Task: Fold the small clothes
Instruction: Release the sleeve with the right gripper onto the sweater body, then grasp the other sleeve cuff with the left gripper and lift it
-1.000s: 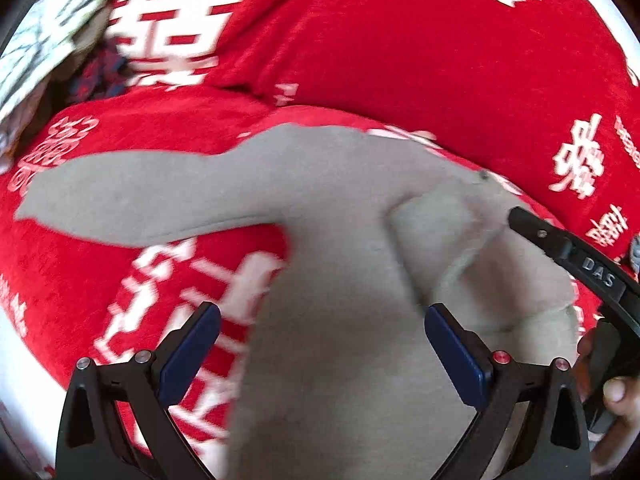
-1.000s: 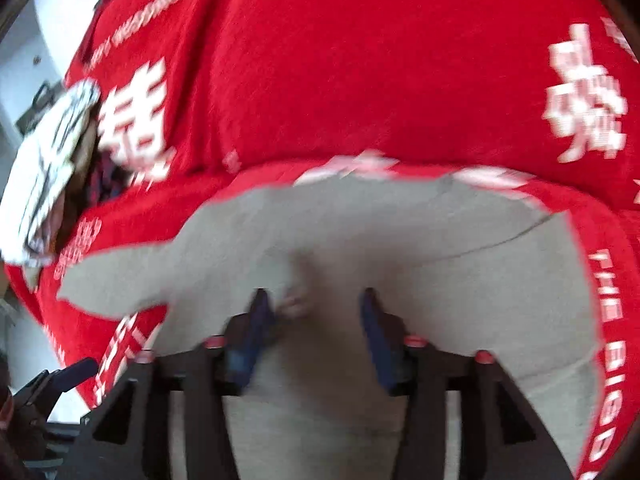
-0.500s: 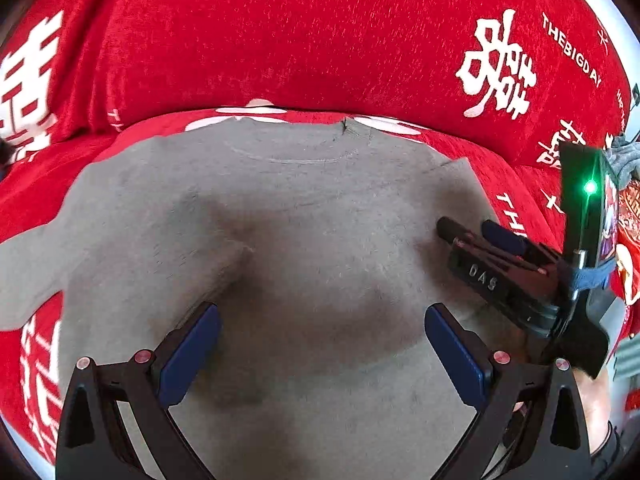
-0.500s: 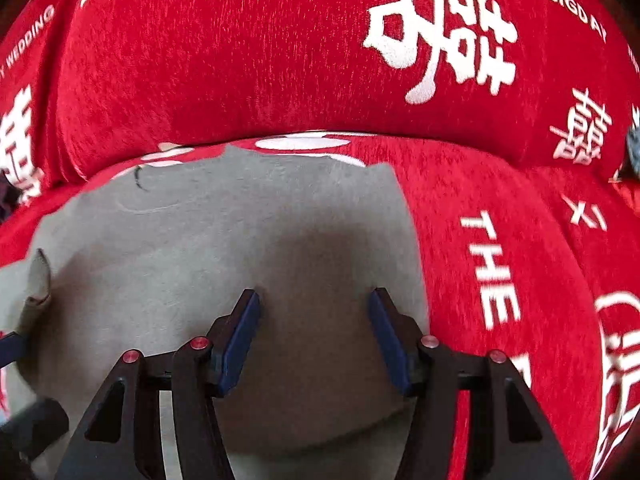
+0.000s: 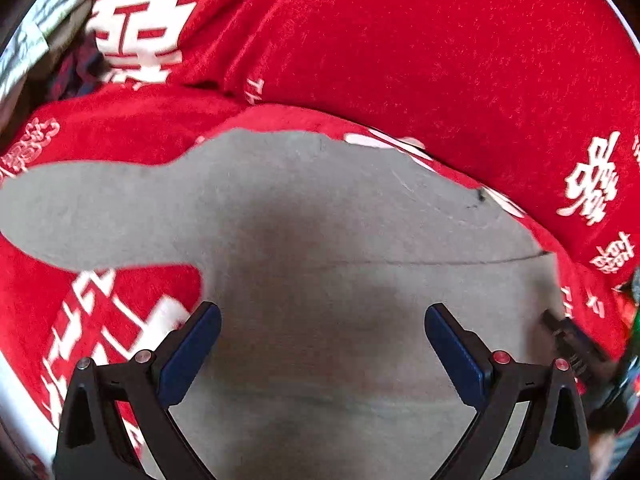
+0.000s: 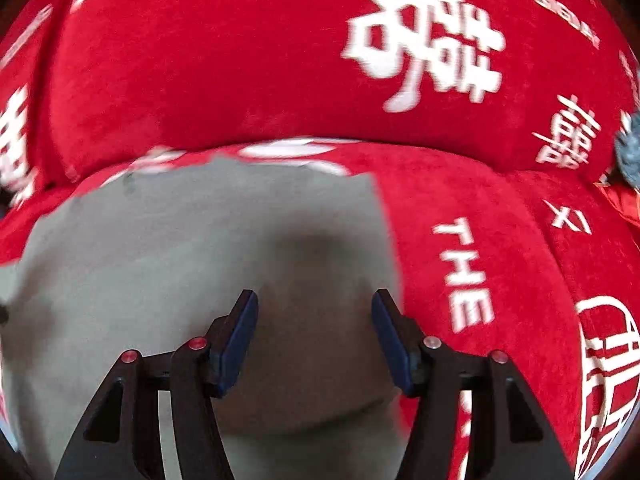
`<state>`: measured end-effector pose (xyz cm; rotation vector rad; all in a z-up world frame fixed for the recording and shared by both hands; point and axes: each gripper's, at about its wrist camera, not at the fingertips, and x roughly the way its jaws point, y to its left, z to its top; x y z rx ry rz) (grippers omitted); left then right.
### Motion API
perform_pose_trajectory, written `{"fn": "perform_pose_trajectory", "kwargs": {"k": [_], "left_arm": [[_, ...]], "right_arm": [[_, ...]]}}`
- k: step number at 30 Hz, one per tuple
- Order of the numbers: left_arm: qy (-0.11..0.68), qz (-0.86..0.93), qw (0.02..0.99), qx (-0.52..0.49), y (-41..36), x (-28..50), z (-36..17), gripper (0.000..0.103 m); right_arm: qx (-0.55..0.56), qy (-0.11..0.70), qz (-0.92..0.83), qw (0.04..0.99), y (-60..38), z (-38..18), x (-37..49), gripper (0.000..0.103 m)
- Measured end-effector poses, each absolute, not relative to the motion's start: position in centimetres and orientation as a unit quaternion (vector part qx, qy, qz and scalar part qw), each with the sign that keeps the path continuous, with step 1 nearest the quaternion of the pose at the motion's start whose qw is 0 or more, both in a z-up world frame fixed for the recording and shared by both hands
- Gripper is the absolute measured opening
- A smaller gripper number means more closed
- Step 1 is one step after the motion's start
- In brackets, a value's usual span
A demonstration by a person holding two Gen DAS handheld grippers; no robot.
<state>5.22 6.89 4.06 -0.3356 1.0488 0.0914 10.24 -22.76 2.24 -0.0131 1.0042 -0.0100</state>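
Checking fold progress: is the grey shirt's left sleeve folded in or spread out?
Spread: the sleeve lies flat, stretched sideways off the grey shirt onto the red cover.

Both grippers (image 5: 322, 342) (image 6: 314, 330) agape, angled down

A plush red velvet sofa cover printed with white characters and lettering (image 5: 400, 52) fills the view ahead of each claw, seat below and backrest (image 6: 224, 64) rising beyond, brightly lit.
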Motion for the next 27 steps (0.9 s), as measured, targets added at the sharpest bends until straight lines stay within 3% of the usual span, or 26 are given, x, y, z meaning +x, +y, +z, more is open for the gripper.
{"fn": "perform_pose_trajectory", "kwargs": {"k": [9,13,20,23,27], "left_arm": [[0.52,0.028,0.852,-0.049,1.7,3.2,1.5,0.102],[0.502,0.02,0.862,-0.068,3.5,1.2,3.1,0.102],[0.463,0.166,0.855,-0.165,17.9,-0.9,4.6,0.102],[0.448,0.262,0.816,-0.254,27.4,-1.8,3.8,0.102],[0.444,0.401,0.754,-0.271,35.1,-2.0,1.8,0.102]], "right_arm": [[-0.041,0.476,-0.011,0.878,-22.0,2.3,6.5,0.063],[-0.04,0.467,-0.003,0.884,-20.9,3.5,4.2,0.063],[-0.043,0.471,0.053,0.88,-15.8,3.6,2.2,0.063],[-0.064,0.471,0.074,0.877,-13.5,3.4,1.6,0.063],[-0.091,0.473,0.092,0.871,-10.9,3.1,1.2,0.063]]}}
